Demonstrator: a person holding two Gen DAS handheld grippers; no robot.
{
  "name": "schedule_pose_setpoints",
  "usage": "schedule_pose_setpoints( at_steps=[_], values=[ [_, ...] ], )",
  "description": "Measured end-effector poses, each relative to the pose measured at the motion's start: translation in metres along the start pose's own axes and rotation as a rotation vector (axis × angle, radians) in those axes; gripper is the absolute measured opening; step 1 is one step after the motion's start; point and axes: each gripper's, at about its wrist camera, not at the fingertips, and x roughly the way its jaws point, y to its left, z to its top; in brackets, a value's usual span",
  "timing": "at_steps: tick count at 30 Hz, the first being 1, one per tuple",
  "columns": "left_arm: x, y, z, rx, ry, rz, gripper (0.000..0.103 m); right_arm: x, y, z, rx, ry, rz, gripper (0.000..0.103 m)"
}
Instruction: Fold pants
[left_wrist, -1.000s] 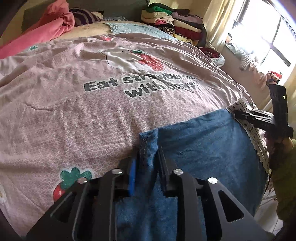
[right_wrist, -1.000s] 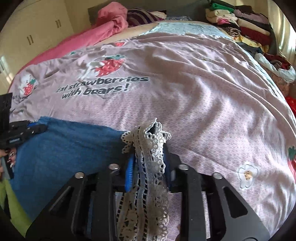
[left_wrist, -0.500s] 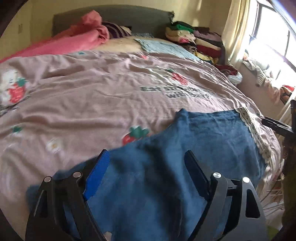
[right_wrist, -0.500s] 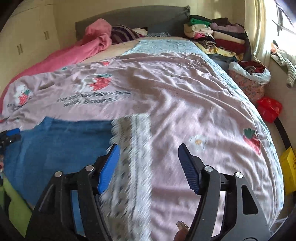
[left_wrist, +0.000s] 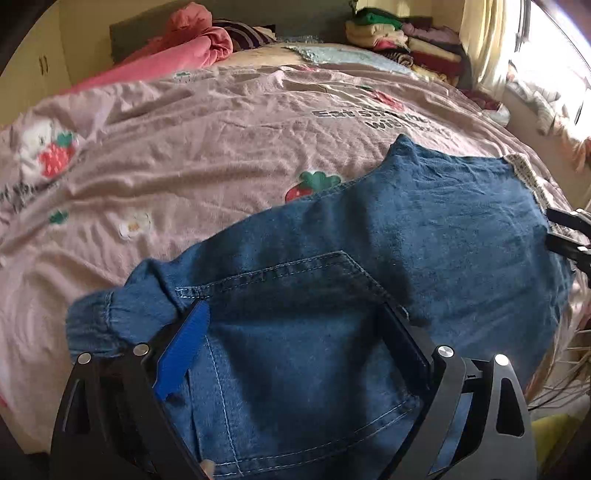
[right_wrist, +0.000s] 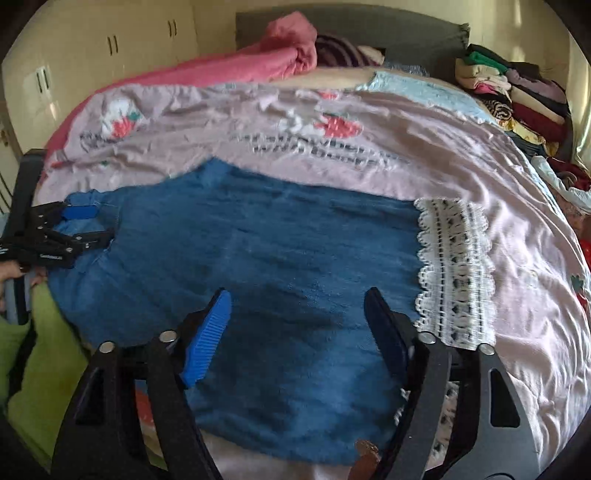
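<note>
Blue denim pants (left_wrist: 424, 229) lie spread flat on the pink bedspread (left_wrist: 207, 155), a stitched back pocket (left_wrist: 295, 295) facing up. Their white lace hem (right_wrist: 454, 273) rests at the right in the right wrist view. My left gripper (left_wrist: 295, 314) hovers over the pocket end with its jaws opening wide; the denim lies below them, not pinched. My right gripper (right_wrist: 298, 299) hangs over the pants (right_wrist: 258, 258) near the lace, its jaws also opening, with no cloth clamped. Each gripper shows in the other's view: the right gripper (left_wrist: 569, 236), the left gripper (right_wrist: 74, 229).
A pink quilt (right_wrist: 258, 62) is bunched at the headboard. Folded clothes (right_wrist: 517, 92) are stacked at the far right corner of the bed. A green sleeve (right_wrist: 40, 350) is at the near left edge. Cupboards (right_wrist: 110, 48) stand behind; a window (left_wrist: 546, 55) is to the right.
Both grippers let go: the left released the denim edge, the right the lace hem. Both opened wide and drew back, and the pants now lie flat on the bed.
</note>
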Motion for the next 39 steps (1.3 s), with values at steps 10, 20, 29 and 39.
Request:
schedule_pose_setpoints(
  at_steps=[10, 20, 29, 39],
  values=[
    [-0.006, 0.011, -0.002, -0.016, -0.023, -0.046, 0.091, 0.018, -0.040, -0.022, 0.115, 0.067, -0.090, 0.078],
    [-0.033, -0.006, 0.001, 0.042, -0.079, -0.027, 0.091, -0.017, -0.043, -0.016, 0.138, 0.018, -0.056, 0.079],
    [-0.057, -0.050, -0.009, 0.142, -0.084, -0.074, 0.098, -0.038, -0.012, -0.033, 0.068, -0.002, 0.008, 0.080],
    [-0.011, -0.079, -0.035, 0.276, 0.076, -0.024, 0.099, -0.003, 0.000, -0.051, 0.082, 0.099, 0.030, 0.084]
  ],
)
